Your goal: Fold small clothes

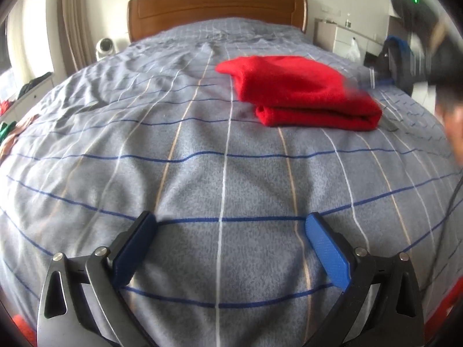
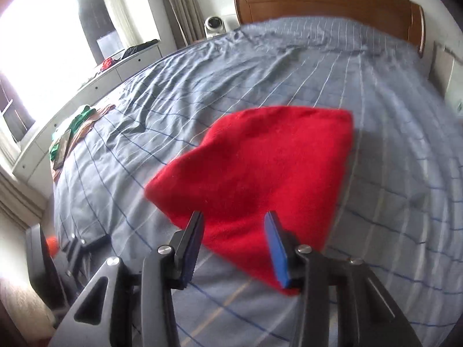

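A red knit garment lies folded in a thick stack on the grey checked bedcover, right of the middle. My left gripper hovers over bare cover well in front of it, jaws wide open and empty. In the right wrist view the same red garment fills the centre. My right gripper hangs just above its near edge. Its blue pads stand apart and do not press on the cloth. The right gripper shows as a dark blur beside the garment's far right side.
A wooden headboard closes the far end of the bed. Green and tan clothes lie at the bed's left edge, beside a white drawer unit. A white fan stands by the curtain. A person's head is at the right edge.
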A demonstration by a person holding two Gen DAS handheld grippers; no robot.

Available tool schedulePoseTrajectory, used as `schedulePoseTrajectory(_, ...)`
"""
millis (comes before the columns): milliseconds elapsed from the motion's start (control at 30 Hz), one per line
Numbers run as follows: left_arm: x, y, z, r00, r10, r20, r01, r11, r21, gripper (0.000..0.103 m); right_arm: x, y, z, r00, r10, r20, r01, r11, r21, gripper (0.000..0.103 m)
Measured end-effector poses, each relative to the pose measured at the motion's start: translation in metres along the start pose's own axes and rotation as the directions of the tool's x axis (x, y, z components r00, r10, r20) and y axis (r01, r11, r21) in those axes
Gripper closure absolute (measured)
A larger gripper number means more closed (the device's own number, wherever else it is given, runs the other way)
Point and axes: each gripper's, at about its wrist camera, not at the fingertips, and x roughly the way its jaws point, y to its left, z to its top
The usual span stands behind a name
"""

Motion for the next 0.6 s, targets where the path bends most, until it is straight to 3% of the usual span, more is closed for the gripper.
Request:
schedulePoseTrajectory(67, -0.009, 0.002, 0.019, 1.000, 0.003, 0.001, -0.003, 1.000, -0.005, 0.001, 0.032, -0.016, -0.022, 0.992, -0.007, -0.129, 0.013, 0.999, 0.041, 0.059)
schedulePoseTrajectory(100, -0.015, 0.004, 0.031, 1.000, -0.007, 0.024, 0.007, 1.000, -0.005, 0.001, 0.039, -0.018, -0.026, 0.989, -0.003, -0.151, 0.011, 0.999, 0.053, 0.059)
schedulePoseTrajectory(200, -0.030, 0.011, 0.083, 0.992, -0.053, 0.115, 0.057, 0.998, -0.031, 0.000, 0.016, -0.028, -0.031, 0.997, 0.054, -0.055, -0.047, 0.992, 0.114, 0.055)
schedulePoseTrajectory(233, -0.027, 0.013, 0.103, 0.989, -0.078, 0.126, 0.084, 0.995, -0.045, 0.000, 0.009, -0.035, -0.028, 0.996, 0.082, -0.026, -0.077, 0.984, 0.161, 0.049)
schedulePoseTrajectory(267, -0.018, 0.014, 0.123, 0.987, -0.115, 0.115, 0.123, 0.991, -0.060, 0.000, 0.000, -0.046, -0.022, 0.995, 0.098, 0.019, -0.100, 0.971, 0.216, 0.030)
schedulePoseTrajectory(300, 0.000, 0.015, 0.143, 0.983, -0.170, 0.070, 0.176, 0.981, -0.076, 0.000, -0.007, -0.058, -0.016, 0.994, 0.089, 0.068, -0.104, 0.958, 0.268, 0.017)
schedulePoseTrajectory(367, 0.045, 0.016, 0.168, 0.965, -0.257, -0.057, 0.250, 0.962, -0.111, 0.001, -0.013, -0.077, -0.003, 0.990, 0.083, 0.118, -0.119, 0.933, 0.341, 0.015)
schedulePoseTrajectory(400, 0.064, 0.018, 0.174, 0.962, -0.256, -0.093, 0.244, 0.961, -0.129, 0.001, -0.012, -0.087, 0.004, 0.988, 0.093, 0.126, -0.134, 0.917, 0.375, 0.015)
schedulePoseTrajectory(500, 0.113, 0.022, 0.180, 0.969, -0.165, -0.181, 0.141, 0.980, -0.140, 0.001, 0.004, -0.122, 0.019, 0.980, 0.149, 0.134, -0.196, 0.855, 0.481, 0.015)
schedulePoseTrajectory(600, 0.143, 0.026, 0.177, 0.941, -0.210, -0.265, 0.165, 0.969, -0.183, 0.001, 0.039, -0.136, 0.033, 0.968, 0.216, 0.129, -0.250, 0.786, 0.565, 0.015)
